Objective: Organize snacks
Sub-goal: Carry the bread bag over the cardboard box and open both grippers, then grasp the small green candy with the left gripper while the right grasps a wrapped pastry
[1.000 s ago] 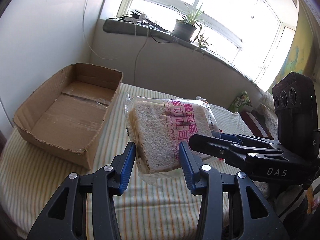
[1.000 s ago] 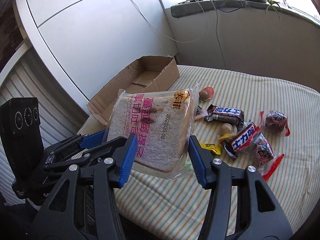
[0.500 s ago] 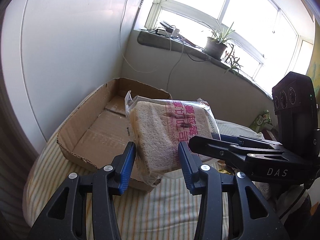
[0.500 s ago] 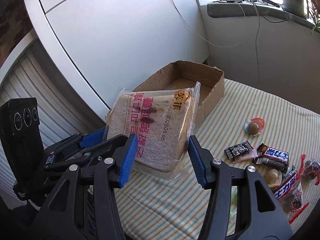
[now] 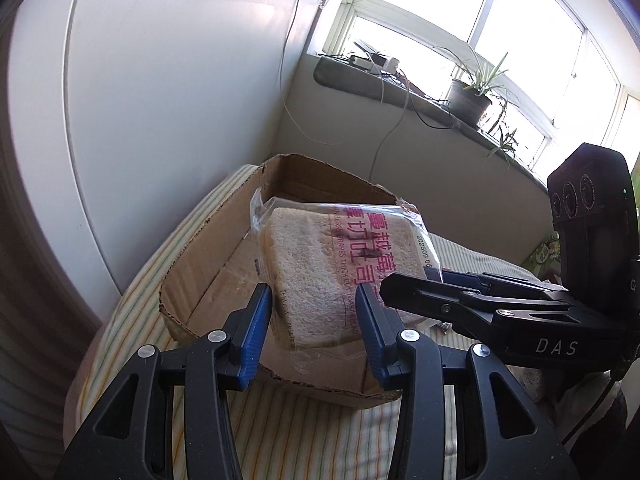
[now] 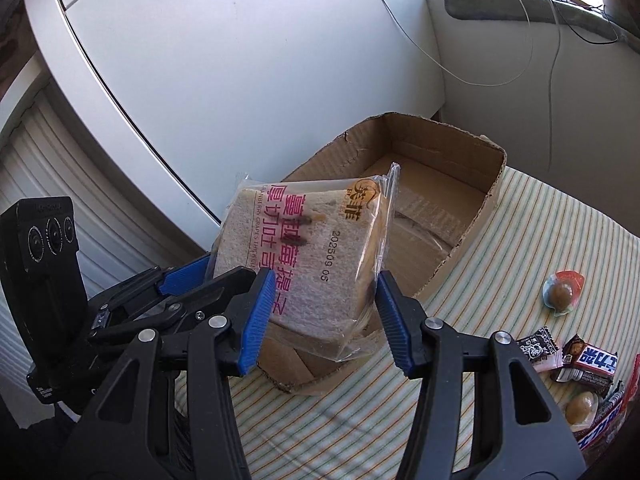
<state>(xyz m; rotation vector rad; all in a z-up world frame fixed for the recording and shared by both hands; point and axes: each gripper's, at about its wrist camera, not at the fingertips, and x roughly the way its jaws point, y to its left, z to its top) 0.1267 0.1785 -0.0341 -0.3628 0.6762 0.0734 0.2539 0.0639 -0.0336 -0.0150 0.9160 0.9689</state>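
Note:
A clear bag of sliced bread (image 5: 336,268) with pink lettering is held between both grippers, above the near end of an open cardboard box (image 5: 200,276). My left gripper (image 5: 310,322) is shut on one side of the bread bag. My right gripper (image 6: 320,300) is shut on its other side; the bread bag (image 6: 304,256) hangs tilted over the box (image 6: 448,208). The box looks empty inside.
The box stands on a striped cloth (image 6: 520,248) by a white wall. Loose snacks lie to the right: a wrapped round sweet (image 6: 562,294), chocolate bars (image 6: 588,362) and a dark packet (image 6: 538,348). A windowsill with a potted plant (image 5: 468,98) and cables runs behind.
Both grippers have carried the bread bag to the left, from over the cloth to over the near end of the box. The loose snacks have stayed in place.

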